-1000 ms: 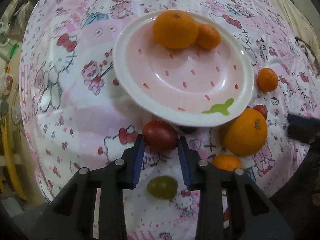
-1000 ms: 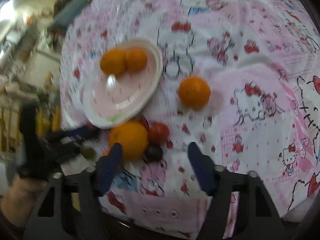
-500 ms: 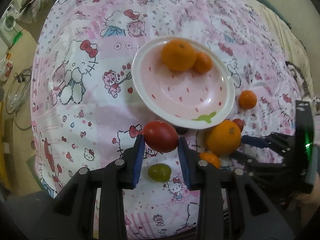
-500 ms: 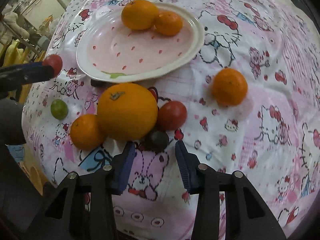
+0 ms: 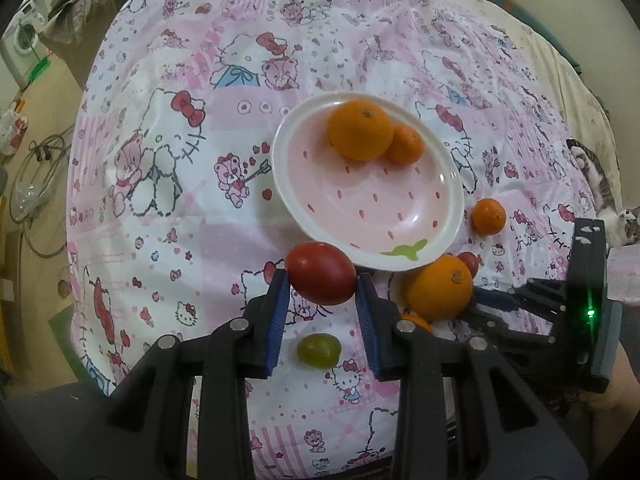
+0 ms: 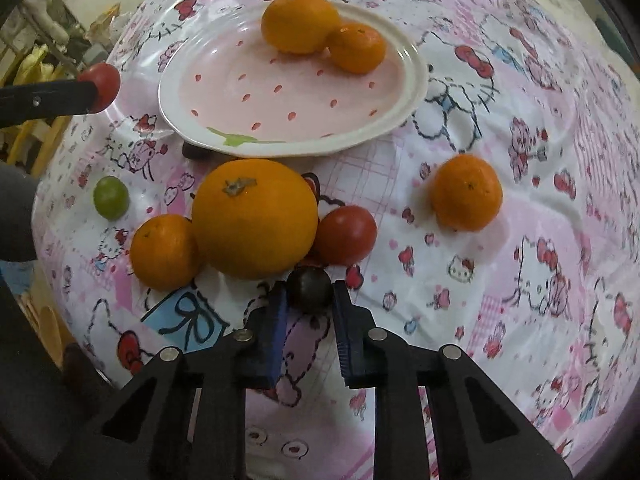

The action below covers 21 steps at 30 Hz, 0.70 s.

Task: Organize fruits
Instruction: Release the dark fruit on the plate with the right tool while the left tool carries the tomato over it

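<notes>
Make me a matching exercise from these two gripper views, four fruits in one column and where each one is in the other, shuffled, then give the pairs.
1. red tomato
2. dark grape
3. green grape
4. biggest orange on the plate

A. lying free on the cloth
B. between the right gripper fingers
C. held by the left gripper
D. touching a smaller orange

Pairs: 1-C, 2-B, 3-A, 4-D

Pink cartoon-print bedsheet (image 5: pixel 168 200), strawberry plate (image 5: pixel 448 236), loose oranges (image 6: pixel 466 192), green grape (image 5: pixel 319 350)
</notes>
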### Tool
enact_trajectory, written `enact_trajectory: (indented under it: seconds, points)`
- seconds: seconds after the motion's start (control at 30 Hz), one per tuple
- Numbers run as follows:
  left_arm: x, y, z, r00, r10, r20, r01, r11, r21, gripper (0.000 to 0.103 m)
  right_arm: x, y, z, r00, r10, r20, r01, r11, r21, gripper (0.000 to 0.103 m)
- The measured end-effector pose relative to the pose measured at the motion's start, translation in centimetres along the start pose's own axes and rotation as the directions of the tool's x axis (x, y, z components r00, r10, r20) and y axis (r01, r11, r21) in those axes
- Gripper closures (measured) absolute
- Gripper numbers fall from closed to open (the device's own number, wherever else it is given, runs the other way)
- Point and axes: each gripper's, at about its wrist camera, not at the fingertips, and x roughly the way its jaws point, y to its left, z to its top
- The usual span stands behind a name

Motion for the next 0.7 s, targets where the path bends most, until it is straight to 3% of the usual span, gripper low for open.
enact_trajectory:
  seconds: [0.3,0.5,0.7]
  points:
    - [0.4,0.6,0.0,1.000,0.016,-0.002,-0.016,1.000,-0.018,0.074,-4.5,-3.7,-1.4,0.990,0.071,0.119,-0.091,0.980,0.175,0.080]
    - [0.6,-0.3,1.1,1.000,-0.019,-0.020,0.020,1.000,0.020,0.074,-8.0,-5.5,-0.1,0.950,0.123,0.286,-0.201,0.945,0.259,0.080]
    - [1.9,-1.4,3.9,0.999,0.040,-0.035,-0.037,0.996,0.086,0.074,-9.7,-6.4,3.0,0.925,0.140,0.353,-0.240,0.936,0.257,0.080]
